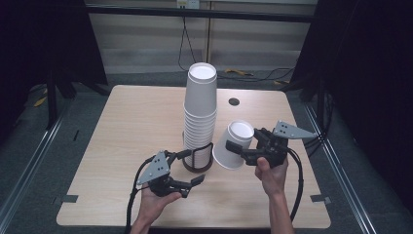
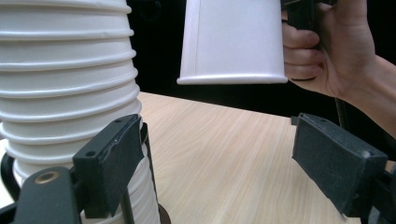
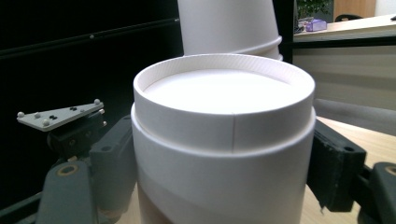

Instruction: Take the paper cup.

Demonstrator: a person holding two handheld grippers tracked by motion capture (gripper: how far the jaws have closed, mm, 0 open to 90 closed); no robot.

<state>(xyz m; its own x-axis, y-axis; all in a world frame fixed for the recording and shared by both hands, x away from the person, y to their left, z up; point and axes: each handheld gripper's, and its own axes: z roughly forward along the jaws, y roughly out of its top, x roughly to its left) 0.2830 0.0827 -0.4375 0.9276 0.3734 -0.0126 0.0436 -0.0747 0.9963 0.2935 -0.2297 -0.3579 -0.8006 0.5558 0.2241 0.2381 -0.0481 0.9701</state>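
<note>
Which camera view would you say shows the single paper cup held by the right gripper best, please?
The high view: there the whole single cup appears upside down, clamped in the right gripper beside the cup stack. The right gripper view shows its upturned base up close, and the left gripper view shows its side and rim above the table.

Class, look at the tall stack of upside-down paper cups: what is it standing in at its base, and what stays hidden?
The cup stack stands in a black wire holder on the wooden table. The holder's ring and uprights surround the lowest cups. The holder's floor and the cups' insides are covered.
</note>
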